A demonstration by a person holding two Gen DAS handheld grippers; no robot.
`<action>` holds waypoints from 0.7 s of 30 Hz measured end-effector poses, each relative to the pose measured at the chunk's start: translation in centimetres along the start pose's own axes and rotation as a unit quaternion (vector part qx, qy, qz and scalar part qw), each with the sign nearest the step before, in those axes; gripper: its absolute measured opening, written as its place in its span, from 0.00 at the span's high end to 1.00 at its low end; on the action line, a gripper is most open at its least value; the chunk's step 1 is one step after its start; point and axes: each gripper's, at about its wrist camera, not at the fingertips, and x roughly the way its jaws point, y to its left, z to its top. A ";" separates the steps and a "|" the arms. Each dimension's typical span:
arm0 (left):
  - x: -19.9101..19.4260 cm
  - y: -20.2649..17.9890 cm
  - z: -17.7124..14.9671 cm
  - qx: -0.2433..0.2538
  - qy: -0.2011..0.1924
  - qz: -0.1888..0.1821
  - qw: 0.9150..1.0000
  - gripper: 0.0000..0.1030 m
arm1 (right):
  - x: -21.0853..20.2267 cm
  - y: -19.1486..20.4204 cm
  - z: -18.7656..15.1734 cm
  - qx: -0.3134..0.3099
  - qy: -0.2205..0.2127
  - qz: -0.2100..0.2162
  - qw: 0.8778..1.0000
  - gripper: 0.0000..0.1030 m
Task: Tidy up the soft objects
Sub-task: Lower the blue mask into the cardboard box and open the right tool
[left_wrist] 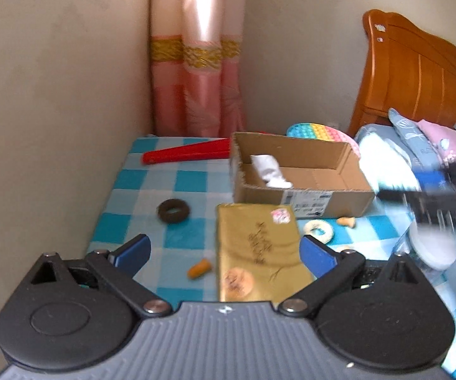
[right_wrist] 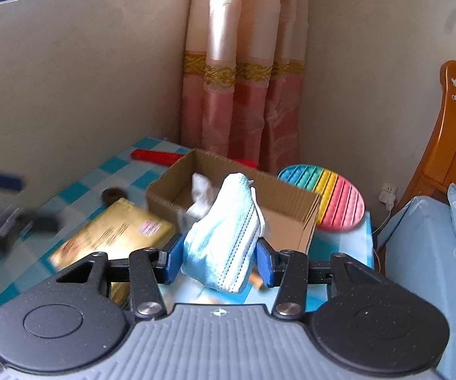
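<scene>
Left wrist view: checked tablecloth, pink curtain

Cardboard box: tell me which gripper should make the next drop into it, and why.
Right. The right gripper is already shut on the blue face mask, with the cardboard box just ahead. The left gripper is open and empty, over the gold envelope.

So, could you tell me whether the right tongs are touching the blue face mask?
Touching. In the right wrist view, the right tongs press both blue pads against the face mask, which bunches between them, lifted before the cardboard box.
</scene>
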 end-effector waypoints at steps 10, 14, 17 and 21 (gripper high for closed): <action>-0.4 0.1 -3.5 0.015 0.022 0.002 1.000 0.03 | 6.3 -2.0 4.4 0.021 0.014 -0.035 0.999 0.21; -0.9 0.3 -3.9 0.024 0.011 -0.001 1.000 0.03 | 5.1 -2.1 3.7 0.052 0.001 -0.034 0.998 0.01; -1.0 0.6 -4.2 0.017 0.007 -0.003 1.000 0.03 | 3.3 -1.3 2.7 0.064 0.005 -0.032 0.997 0.00; -1.1 1.1 -4.8 0.007 0.004 0.005 1.000 0.03 | 0.4 0.9 0.8 0.051 0.003 -0.041 0.998 0.00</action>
